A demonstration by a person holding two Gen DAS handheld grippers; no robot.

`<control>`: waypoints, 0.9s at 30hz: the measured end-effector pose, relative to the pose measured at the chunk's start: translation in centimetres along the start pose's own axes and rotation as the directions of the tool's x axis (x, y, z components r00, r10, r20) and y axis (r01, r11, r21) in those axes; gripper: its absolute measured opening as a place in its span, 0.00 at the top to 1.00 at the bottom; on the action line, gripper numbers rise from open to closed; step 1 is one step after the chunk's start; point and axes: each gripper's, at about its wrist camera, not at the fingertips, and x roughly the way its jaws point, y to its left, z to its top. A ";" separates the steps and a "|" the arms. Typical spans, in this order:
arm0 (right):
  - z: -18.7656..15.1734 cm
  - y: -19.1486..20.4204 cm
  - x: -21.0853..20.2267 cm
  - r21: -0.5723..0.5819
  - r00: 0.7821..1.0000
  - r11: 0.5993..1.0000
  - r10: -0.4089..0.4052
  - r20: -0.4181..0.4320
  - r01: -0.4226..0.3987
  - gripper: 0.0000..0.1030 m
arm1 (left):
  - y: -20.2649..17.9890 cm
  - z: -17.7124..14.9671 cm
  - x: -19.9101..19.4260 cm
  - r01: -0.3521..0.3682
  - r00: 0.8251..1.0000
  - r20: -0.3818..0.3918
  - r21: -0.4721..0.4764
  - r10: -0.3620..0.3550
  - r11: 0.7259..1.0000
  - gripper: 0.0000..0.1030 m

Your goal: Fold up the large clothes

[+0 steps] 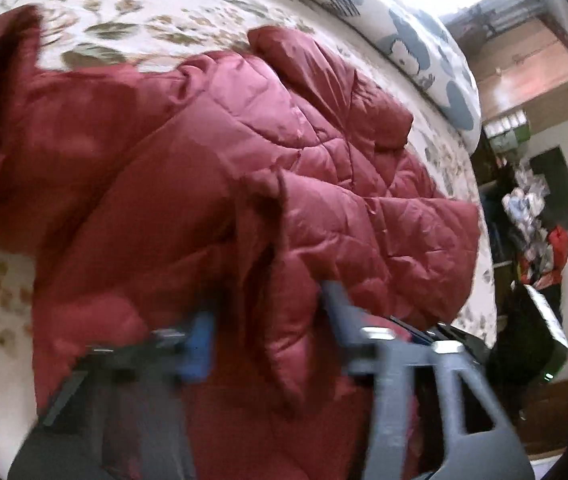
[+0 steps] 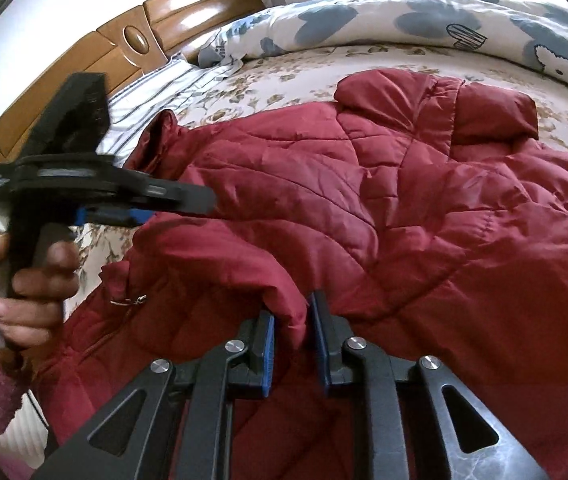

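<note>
Pinching a fold of red quilted jacket [image 2: 364, 200] on floral bed [image 2: 284, 64] with right gripper [image 2: 290, 344]; left gripper [image 1: 267, 344] blurred, fabric between fingers, clamp uncertain; slick fabric may slip.

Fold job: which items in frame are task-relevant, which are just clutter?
In play:
- red quilted jacket
- right gripper, a fold of jacket between its pads
- left gripper, jacket edge between its fingers

Lying about:
- floral bedsheet
- blue-print pillow
- wooden headboard
- shelf clutter
</note>
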 end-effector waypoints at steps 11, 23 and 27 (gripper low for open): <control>-1.2 -3.3 -5.6 0.116 0.992 0.991 -0.077 0.100 0.066 0.61 | 0.4 0.4 -2.7 -0.245 0.963 0.139 0.112 0.229 0.963 0.84; 0.0 -13.8 -5.8 0.342 0.945 0.892 -0.325 0.030 0.296 0.52 | -1.1 -0.3 -3.3 -0.406 0.902 0.231 0.160 0.366 0.900 0.77; -1.7 -14.5 -4.1 0.335 0.934 0.879 -0.358 -0.006 0.339 0.53 | -1.4 -1.9 -6.3 -0.411 0.882 0.301 0.120 0.362 0.904 0.74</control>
